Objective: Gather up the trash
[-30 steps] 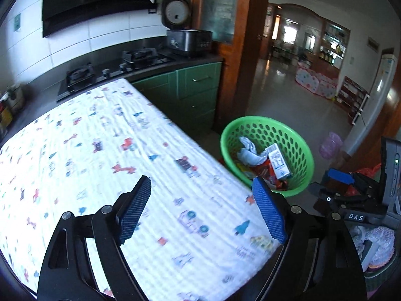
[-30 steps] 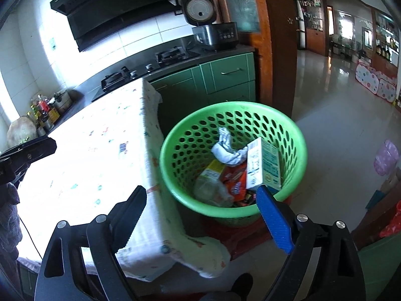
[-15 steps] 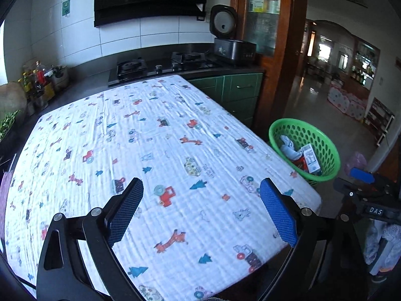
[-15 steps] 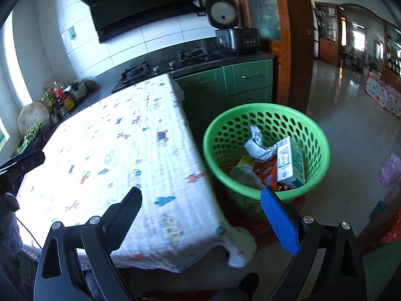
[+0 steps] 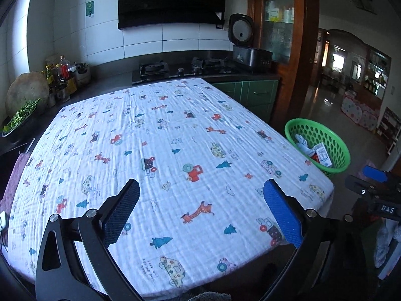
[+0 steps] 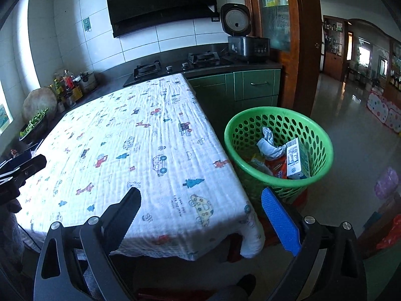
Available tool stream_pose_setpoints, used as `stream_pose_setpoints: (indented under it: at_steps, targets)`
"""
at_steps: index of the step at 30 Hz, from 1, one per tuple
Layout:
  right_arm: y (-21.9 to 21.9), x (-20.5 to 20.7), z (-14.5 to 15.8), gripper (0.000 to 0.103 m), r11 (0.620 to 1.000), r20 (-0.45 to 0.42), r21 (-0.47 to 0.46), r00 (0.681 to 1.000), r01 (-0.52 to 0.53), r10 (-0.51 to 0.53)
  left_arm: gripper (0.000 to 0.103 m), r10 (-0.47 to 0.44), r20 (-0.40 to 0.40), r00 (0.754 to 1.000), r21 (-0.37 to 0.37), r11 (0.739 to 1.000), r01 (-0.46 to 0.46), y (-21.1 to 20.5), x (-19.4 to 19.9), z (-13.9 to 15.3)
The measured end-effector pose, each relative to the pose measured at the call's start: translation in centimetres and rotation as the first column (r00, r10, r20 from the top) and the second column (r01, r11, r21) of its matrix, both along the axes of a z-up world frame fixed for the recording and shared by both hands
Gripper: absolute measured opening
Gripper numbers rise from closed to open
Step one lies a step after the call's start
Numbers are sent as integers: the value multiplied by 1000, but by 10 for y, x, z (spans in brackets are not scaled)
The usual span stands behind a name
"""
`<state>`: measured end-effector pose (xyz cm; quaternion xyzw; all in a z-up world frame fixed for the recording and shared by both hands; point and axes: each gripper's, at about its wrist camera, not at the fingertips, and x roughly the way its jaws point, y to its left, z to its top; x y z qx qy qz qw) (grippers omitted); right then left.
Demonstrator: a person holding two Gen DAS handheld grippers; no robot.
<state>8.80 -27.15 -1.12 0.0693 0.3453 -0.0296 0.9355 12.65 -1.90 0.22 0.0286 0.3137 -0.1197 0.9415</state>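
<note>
Collection appears complete: trash (image 6: 280, 150) sits in the basket (image 6: 323, 135), tablecloth (image 5: 175, 150) bare. Left gripper (image 5: 200, 210) opening, empty; right gripper (image 6: 200, 215) spread, empty. Next: stand down.

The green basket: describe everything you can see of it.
The green basket is a round, plastic-looking tub, its wall pierced with rows of holes under a smooth rim. It stands upright on the floor, close beside the corner of the cloth-covered table, on something red that shows under its base. Inside lie a crumpled white tissue, a small white carton leaning against the wall, and red and yellow wrappers. No gripper touches it.
</note>
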Motion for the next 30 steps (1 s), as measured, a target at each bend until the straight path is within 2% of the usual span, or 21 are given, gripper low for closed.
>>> stream_pose_setpoints:
  at_steps: [6,13,20,30]
  targets:
    - [6,-12,3,94,999,17,-42,1000,10,-9,98,9,23,1000,0,1000,-9,2,-12,-1]
    - [7,-22,3,94,999,29,-32,1000,10,-9,98,18,71,997,19,1000,-20,2,-25,2]
    - [6,-29,3,94,1000,41,-28,999,12,-11,98,19,74,997,-10,1000,-19,3,-31,0]
    - [3,-38,6,94,999,61,-23,998,25,-24,98,16,82,996,5,1000,-16,0,-38,-3]
